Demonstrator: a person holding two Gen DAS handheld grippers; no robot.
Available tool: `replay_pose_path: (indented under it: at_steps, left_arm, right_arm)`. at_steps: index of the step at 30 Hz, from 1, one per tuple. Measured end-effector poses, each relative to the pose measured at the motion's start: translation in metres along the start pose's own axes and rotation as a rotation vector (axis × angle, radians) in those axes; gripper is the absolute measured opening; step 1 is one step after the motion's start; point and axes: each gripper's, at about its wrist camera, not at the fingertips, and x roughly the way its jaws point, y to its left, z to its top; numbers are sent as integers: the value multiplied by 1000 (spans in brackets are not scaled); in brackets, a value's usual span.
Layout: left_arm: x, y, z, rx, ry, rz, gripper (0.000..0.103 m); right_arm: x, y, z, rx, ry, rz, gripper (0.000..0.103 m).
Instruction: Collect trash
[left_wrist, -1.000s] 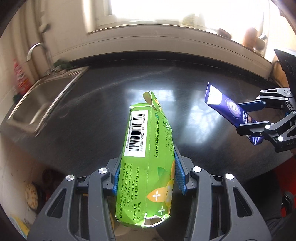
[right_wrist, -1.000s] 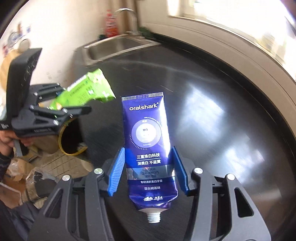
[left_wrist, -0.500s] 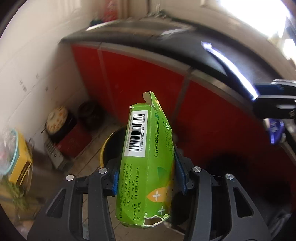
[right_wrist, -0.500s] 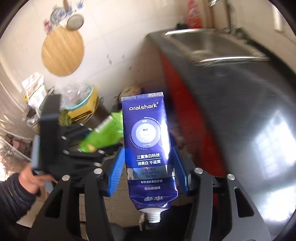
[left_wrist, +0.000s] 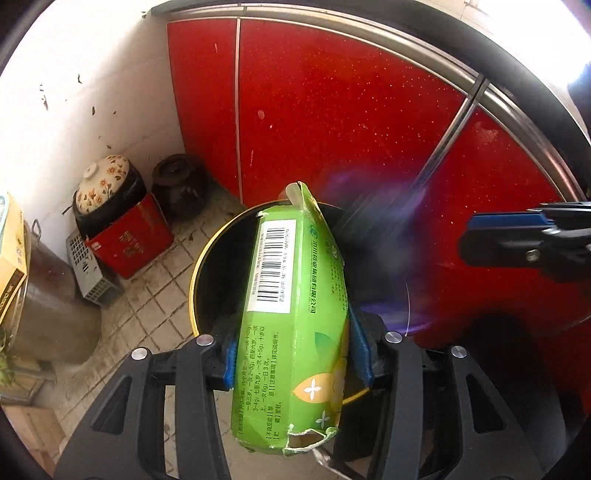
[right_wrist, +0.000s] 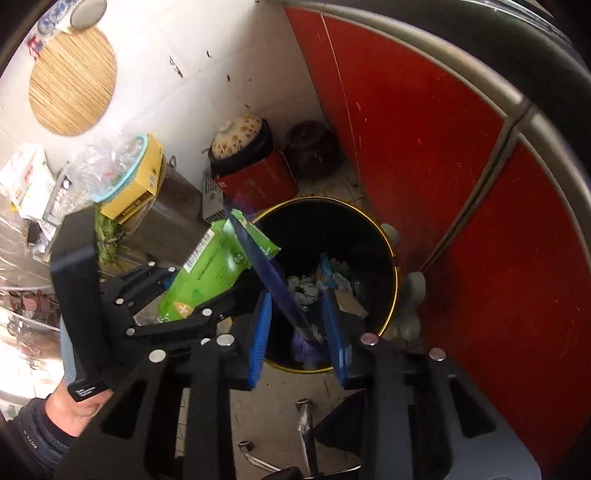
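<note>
My left gripper (left_wrist: 295, 354) is shut on a green carton (left_wrist: 295, 314) and holds it over a black trash bin with a gold rim (left_wrist: 195, 273). The carton (right_wrist: 207, 273) and left gripper (right_wrist: 177, 291) also show in the right wrist view. My right gripper (right_wrist: 299, 325) is open above the bin (right_wrist: 391, 251). The blue toothpaste tube (right_wrist: 273, 277) is loose between its pads, tilted and blurred, dropping toward the bin. Crumpled trash (right_wrist: 325, 280) lies inside the bin. In the left wrist view the right gripper's fingers (left_wrist: 517, 247) show at the right edge.
Red cabinet doors (left_wrist: 351, 110) stand behind the bin. A floral-lidded pot (left_wrist: 103, 184) on a red box (left_wrist: 133, 243), a dark jar (left_wrist: 181, 184) and a grey crate (left_wrist: 88, 273) sit by the white wall. A metal container (right_wrist: 170, 221) with a yellow box (right_wrist: 136, 184) is at left.
Both grippers swung from the counter down over the bin. The right gripper opened and let go of the toothpaste tube, which is now falling. The left still holds the carton.
</note>
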Motion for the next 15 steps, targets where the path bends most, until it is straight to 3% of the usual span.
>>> replay_pose_path:
  at_steps: [1, 2, 3, 4, 5, 8, 15]
  left_arm:
    - [6, 1, -1, 13, -1, 18, 48]
    - [12, 0, -3, 19, 14, 36, 52]
    - [17, 2, -4, 12, 32, 52, 66]
    - [19, 4, -4, 2, 41, 56, 84]
    - [19, 5, -6, -1, 35, 66, 89]
    - [15, 0, -11, 26, 24, 93, 91]
    - [0, -2, -6, -10, 8, 80, 92]
  right_arm:
    - [6, -1, 1, 2, 8, -8, 34]
    - [11, -4, 2, 23, 9, -17, 47]
    - [10, -6, 1, 34, 0, -10, 65]
    - [8, -9, 0, 40, -16, -2, 70]
    - [4, -11, -2, 46, -26, 5, 73]
    - [-5, -21, -10, 57, -26, 30, 74]
    - [-22, -15, -11, 54, -58, 59, 77]
